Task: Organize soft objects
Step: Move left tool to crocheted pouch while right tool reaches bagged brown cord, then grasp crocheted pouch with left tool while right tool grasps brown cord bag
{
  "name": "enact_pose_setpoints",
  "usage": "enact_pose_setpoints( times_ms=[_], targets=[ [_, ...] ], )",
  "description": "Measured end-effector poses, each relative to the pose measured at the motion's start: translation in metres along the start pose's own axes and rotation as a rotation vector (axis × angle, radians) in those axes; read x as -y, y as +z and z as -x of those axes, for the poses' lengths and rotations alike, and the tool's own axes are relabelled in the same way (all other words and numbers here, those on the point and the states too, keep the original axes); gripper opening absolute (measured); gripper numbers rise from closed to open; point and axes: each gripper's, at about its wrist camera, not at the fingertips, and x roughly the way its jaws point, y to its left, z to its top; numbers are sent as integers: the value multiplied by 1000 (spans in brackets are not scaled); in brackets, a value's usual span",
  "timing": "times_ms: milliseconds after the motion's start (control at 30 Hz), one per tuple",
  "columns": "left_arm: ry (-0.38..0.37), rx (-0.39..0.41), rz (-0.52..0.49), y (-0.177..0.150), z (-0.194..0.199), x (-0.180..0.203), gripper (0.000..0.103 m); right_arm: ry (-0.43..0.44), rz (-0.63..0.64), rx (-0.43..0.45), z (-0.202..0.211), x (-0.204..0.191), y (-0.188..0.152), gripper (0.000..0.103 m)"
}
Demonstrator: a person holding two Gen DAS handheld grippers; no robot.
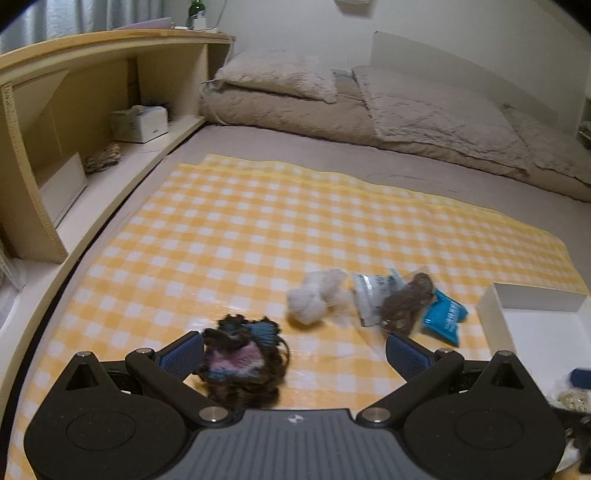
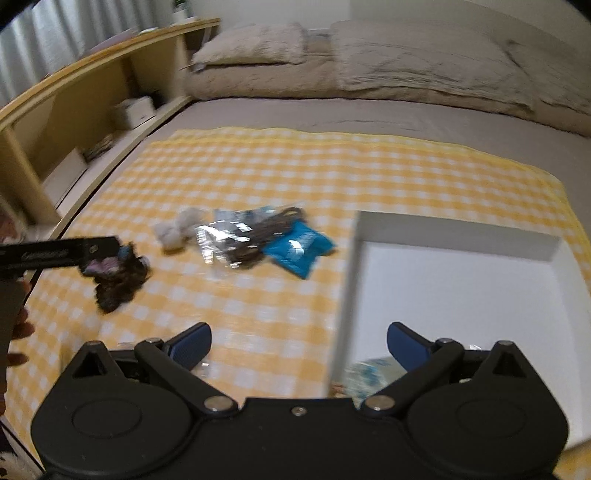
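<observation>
Left wrist view: the left gripper (image 1: 293, 354), fingers wide, frames a dark scrunchie (image 1: 243, 360) near the checkered cloth's (image 1: 229, 229) front edge. Soft and light, it should squash; pinching its bunched middle seems best. The right gripper (image 2: 299, 345) is wide and empty.

One white box (image 2: 458, 236); two yarn bundles (image 1: 243, 360); one blue packet (image 2: 299, 251).

You face a bed (image 1: 295, 144) with a grey sheet, half covered by a yellow checked cloth (image 1: 258, 229). Beige pillows (image 1: 277, 74) and a folded quilt (image 1: 436, 110) lie along its far side, against a pale wall (image 1: 443, 26). On your left runs a wooden shelf (image 1: 110, 48), with curtains (image 1: 74, 14) behind it. The light is dim and warm.
</observation>
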Motion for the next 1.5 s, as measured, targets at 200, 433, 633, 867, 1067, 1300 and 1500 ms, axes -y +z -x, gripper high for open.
enact_pose_setpoints(
  times_ms=[200,433,633,867,1067,1300,1500],
  targets=[
    [14,-13,9,1,-10,-12,103,152,111,-16,-26,-44,0,52],
    [31,-39,7,-1,-24,-25,103,258,260,-33,-57,-89,-13,39],
    [36,-69,-7,-2,-40,-32,103,254,339,-105,-93,-105,-25,40],
    [31,-109,-45,-4,-59,-31,103,250,407,-98,-104,-109,-29,45],
    [30,-137,-62,-6,-71,-28,103,312,673,-53,-91,-111,-42,45],
    [29,-154,-84,-7,-74,-24,103,383,843,-100,-84,-90,-39,51],
    [29,-156,-55,-3,-77,-25,103,288,582,-169,-76,-73,-18,64]
  ],
)
